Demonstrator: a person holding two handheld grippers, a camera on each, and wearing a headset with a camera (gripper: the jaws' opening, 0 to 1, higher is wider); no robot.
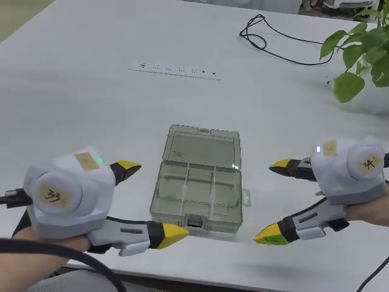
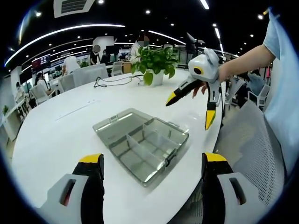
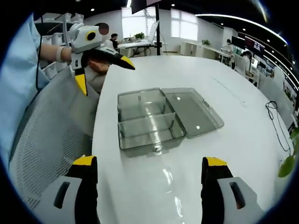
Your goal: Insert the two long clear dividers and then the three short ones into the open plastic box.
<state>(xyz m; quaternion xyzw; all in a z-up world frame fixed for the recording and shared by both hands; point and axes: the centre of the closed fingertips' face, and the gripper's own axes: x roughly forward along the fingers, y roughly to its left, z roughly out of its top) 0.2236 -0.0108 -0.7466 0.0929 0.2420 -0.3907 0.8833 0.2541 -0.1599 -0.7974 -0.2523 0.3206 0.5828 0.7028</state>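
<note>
White table [image 1: 91,103] underfoot of everything. At left, left gripper [image 1: 159,198] spread wide, holding nothing. Centre, open plastic box [image 1: 209,220], lid back, clear dividers [image 1: 187,182] seemingly seated already; count unclear. At right, right gripper [image 1: 266,202] equally wide, empty. Probably near finished; next, checking each divider sits fully down.

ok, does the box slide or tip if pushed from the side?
Probably slides, not tips: the box is low, wide, flat on a smooth table. Likely light: thin clear plastic. The open lid may swing on its hinge if lifted.
</note>
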